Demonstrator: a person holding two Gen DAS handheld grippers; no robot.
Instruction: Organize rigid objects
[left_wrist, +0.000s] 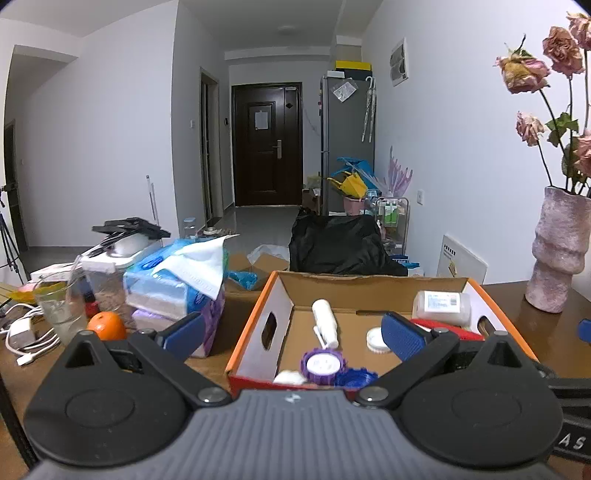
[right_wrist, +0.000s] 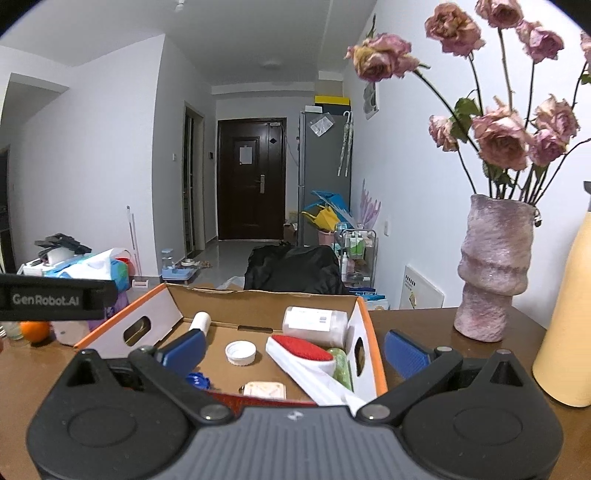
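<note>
An open cardboard box (left_wrist: 284, 295) with an orange rim stands on the brown table. In it lie a white bottle (left_wrist: 325, 323), a white cap (left_wrist: 376, 339), a purple ring with a white centre (left_wrist: 323, 365), a blue toothed lid (left_wrist: 356, 378), a clear labelled jar (left_wrist: 441, 306) and a red brush (left_wrist: 447, 328). My left gripper (left_wrist: 293, 336) is open at the box's near edge and holds nothing. My right gripper (right_wrist: 295, 352) is open too, over the near right corner of the box (right_wrist: 155, 314), above the red brush (right_wrist: 303, 349), white cap (right_wrist: 241, 352) and jar (right_wrist: 316, 325).
A pink vase (right_wrist: 491, 273) of dried roses stands right of the box, with a tall yellow bottle (right_wrist: 565, 332) nearer. On the left are tissue packs (left_wrist: 173, 284), an orange (left_wrist: 107, 325), a glass (left_wrist: 59, 306) and white cables (left_wrist: 26, 336). A black bag (left_wrist: 336, 243) sits behind the box.
</note>
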